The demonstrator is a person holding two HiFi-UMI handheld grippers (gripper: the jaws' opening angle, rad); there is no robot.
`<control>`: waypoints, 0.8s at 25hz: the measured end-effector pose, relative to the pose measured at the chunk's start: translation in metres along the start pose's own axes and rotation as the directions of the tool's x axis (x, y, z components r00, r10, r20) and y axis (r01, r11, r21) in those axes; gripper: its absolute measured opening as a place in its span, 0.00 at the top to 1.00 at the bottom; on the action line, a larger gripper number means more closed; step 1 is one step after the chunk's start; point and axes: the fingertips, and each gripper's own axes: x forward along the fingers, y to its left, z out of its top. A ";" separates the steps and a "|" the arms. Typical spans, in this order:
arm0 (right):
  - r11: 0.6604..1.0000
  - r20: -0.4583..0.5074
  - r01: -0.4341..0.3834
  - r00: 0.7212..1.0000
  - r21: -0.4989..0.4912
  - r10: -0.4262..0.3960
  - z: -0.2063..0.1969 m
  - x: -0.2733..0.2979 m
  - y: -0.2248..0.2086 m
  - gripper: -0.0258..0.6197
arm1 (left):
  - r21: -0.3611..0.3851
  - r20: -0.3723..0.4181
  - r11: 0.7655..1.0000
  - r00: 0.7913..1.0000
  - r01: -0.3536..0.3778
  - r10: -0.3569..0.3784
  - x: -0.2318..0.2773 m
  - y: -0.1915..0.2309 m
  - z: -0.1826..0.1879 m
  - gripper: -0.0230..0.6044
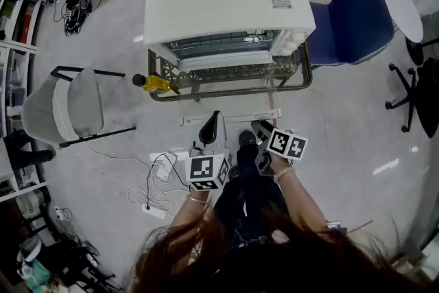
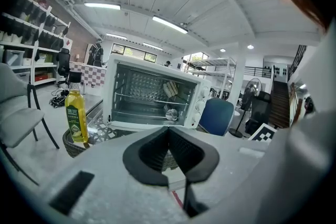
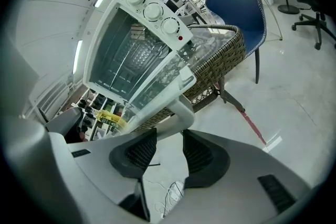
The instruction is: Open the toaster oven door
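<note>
- While the door [image 3: 157, 78] of the toaster oven [image 1: 226, 3] lies swung down and open, its glass reaches past the table's front edge toward the person, with the white handle [image 3: 177, 112] at the outer end.
- toaster oven: white, on the table [image 1: 305, 72] (glass top, wicker rim). It covers most of the top and its front faces the front edge.
- The cavity is open to the left gripper view, with wire racks [image 2: 149, 97] inside. Three knobs [image 3: 152, 10] run in a column down the right side of the front.
- The right hand-held gripper [image 3: 164, 136] has its jaws apart with nothing pinched. The handle's end sits just beyond the tips, over the gap, and the pads are not on it.
- The left hand-held gripper [image 2: 169, 131] has its jaw tips together with nothing between them. It points at the oven front, on the near side of the table's front edge.
- The oil bottle [image 2: 76, 115] is yellow with a black cap. It stands upright at the table's front left corner, beside the oven and not touching it.
- The blue chair [image 1: 350, 24] stands just off the table's right edge.
- The grey chair [image 1: 68, 106] is on the floor [image 1: 343, 134] off the left edge, well apart from the table.
- The power strip [image 1: 154, 209] and loose white cables lie on the floor by the person's left side.
- Both forearms reach forward in the head view, and hair fills its bottom edge.
</note>
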 end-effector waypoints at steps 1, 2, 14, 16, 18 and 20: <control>1.000 0.000 0.001 1.000 0.001 -0.001 -0.001 0.002 -0.001 0.72 | -0.001 -0.001 1.000 1.000 -0.001 0.001 0.001 0.001 -0.001 0.94; 1.000 0.003 0.001 1.000 0.002 -0.001 -0.001 0.003 -0.003 0.72 | -0.002 -0.002 1.000 1.000 -0.002 0.002 0.002 0.003 -0.002 0.94; 1.000 0.020 -0.004 1.000 -0.013 0.004 -0.007 0.021 -0.020 0.72 | -0.002 -0.022 1.000 1.000 -0.010 0.010 0.018 0.012 -0.020 0.94; 1.000 0.029 -0.006 1.000 -0.019 0.006 -0.008 0.024 -0.022 0.72 | -0.001 -0.024 1.000 1.000 -0.009 0.009 0.021 0.013 -0.023 0.94; 1.000 0.030 -0.007 1.000 -0.028 0.008 -0.009 0.027 -0.025 0.72 | 0.001 -0.026 1.000 1.000 -0.009 0.009 0.024 0.014 -0.025 0.94; 0.999 0.025 -0.009 1.000 -0.041 0.010 -0.010 0.029 -0.027 0.72 | 0.002 -0.028 1.000 1.000 -0.009 0.009 0.026 0.016 -0.027 0.94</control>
